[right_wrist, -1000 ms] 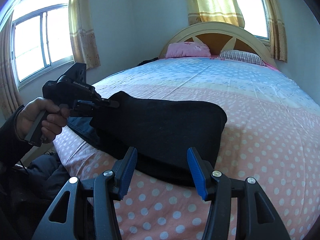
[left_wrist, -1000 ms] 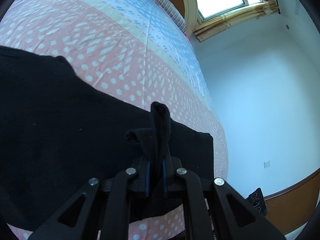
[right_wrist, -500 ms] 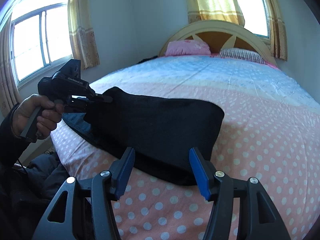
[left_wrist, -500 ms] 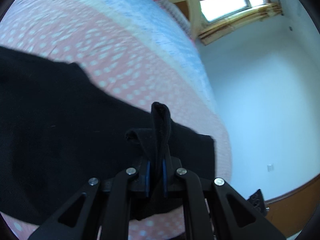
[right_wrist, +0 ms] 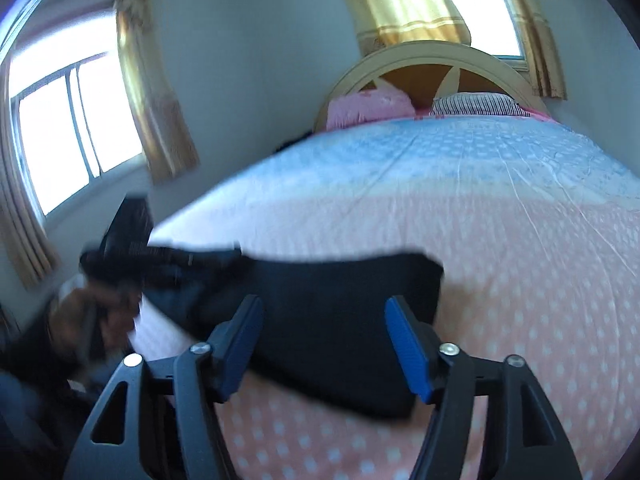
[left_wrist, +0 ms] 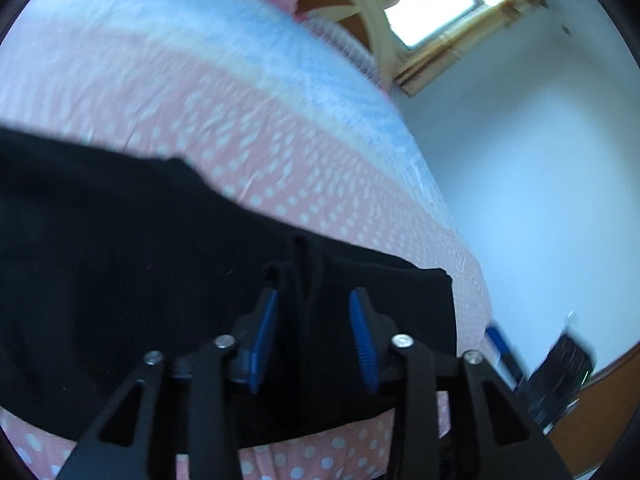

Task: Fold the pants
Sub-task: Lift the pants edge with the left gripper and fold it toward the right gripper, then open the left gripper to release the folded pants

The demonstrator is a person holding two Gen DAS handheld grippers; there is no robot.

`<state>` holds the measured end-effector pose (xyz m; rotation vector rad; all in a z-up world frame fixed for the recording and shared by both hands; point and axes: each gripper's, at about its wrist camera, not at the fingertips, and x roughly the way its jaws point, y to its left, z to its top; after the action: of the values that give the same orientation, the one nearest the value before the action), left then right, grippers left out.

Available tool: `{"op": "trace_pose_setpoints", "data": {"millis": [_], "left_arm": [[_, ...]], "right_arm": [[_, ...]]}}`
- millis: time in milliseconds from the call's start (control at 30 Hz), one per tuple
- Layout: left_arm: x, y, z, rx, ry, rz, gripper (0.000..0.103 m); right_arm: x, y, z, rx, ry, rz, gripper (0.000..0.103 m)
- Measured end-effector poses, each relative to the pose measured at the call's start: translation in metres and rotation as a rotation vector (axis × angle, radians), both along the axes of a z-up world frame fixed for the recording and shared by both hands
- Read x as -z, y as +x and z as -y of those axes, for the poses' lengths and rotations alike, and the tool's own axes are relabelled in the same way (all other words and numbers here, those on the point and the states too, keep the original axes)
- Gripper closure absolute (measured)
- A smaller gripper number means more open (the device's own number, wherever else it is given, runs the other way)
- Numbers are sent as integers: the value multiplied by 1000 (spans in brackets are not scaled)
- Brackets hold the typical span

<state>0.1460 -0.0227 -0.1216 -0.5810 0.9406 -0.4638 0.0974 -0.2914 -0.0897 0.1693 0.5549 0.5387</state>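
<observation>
Left tool (left_wrist: 312,334): jaws parted, blue pads (left_wrist: 264,340) standing clear on either side of a raised ridge of black cloth; nothing pinched, so it reads as letting go of the pants (left_wrist: 120,272). Pants lie as a folded dark slab across the near, pink dotted end of the bed (left_wrist: 200,92), one edge close to the bed's side. Step in hand, as judged: drop the folded edge and back off. To do it well, draw the left tool straight back along its fingers so the pads do not snag the ridge and drag the top layer askew, then press the ridge flat. From the right wrist view the left tool shows blurred at the far left end of the pants, a hand (right_wrist: 96,320) on its grip. Right tool (right_wrist: 324,346): jaws wide apart, empty, hovering above the near edge of the pants (right_wrist: 332,304), not touching as far as I can tell. It looks well placed to smooth or take the near edge for another fold. Around: curtains (right_wrist: 152,100) and window on the left, headboard (right_wrist: 432,64) with pink pillow (right_wrist: 368,106) and striped pillow (right_wrist: 476,104) far off, well apart from the work. Bed ahead bare; nothing blocks. Both views blurred, so cloth edges are uncertain.
</observation>
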Motion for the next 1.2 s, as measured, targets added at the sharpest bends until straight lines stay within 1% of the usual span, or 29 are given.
{"op": "trace_pose_setpoints", "data": {"millis": [33,67,133,200,233,300,333,367,400,433,467,500,533,567,633,700,767,800,867,900,933,1000,1100,1167,1200], "left_arm": [[-2,-2,6,22,19,17,56],[-2,-3,12,43,34,24,55],[6,-4,24,76,69,17,53],[17,-3,30,88,136,10,53],[19,-4,29,89,157,19,53],[19,-6,30,111,184,49,53],[17,-7,31,122,202,60,53],[16,-8,29,122,199,64,53],[14,-10,26,116,177,64,51],[13,-13,22,111,151,66,46],[11,-16,19,108,128,72,43],[11,-17,17,106,126,77,39],[11,-17,20,100,138,80,37],[11,-16,27,94,145,81,37],[11,-19,19,73,133,83,37],[10,-21,4,40,117,85,37],[8,-19,-11,16,124,92,37],[4,-19,-21,2,139,102,37],[-4,-20,-42,-29,169,129,37],[-10,-21,-60,-61,200,152,34],[-13,-23,-72,-85,225,165,30],[-20,-24,-107,-167,304,196,28],[-22,-23,-151,-259,402,202,28],[-18,-23,-175,-310,425,192,28],[-13,-22,-191,-340,432,175,28]], "right_arm": [[-1,9,-2,2,14,-4,35],[0,21,-5,2,23,-20,35],[16,53,-14,42,3,-128,35],[43,83,-13,114,-27,-271,35],[53,91,-10,118,-10,-301,35],[53,91,-5,110,23,-279,35],[51,89,-5,108,23,-278,35],[46,86,-5,117,15,-269,35],[41,81,-6,145,1,-250,35],[34,75,-8,166,-8,-230,35],[28,68,-10,163,-5,-209,35],[22,60,-17,132,5,-190,35],[16,51,-27,87,9,-168,35],[12,43,-38,50,4,-144,35],[11,27,-65,-49,-26,-102,35],[21,16,-95,-148,-77,-96,35],[41,12,-118,-203,-165,-142,35],[57,13,-130,-217,-242,-185,35],[59,4,-138,-218,-315,-123,35],[55,3,-142,-221,-336,-122,35],[49,2,-144,-223,-323,-115,35],[30,-3,-147,-247,-243,-60,35],[21,-6,-167,-271,-238,0,35],[27,-1,-183,-290,-249,-9,35],[37,6,-191,-300,-252,-44,35]]}}
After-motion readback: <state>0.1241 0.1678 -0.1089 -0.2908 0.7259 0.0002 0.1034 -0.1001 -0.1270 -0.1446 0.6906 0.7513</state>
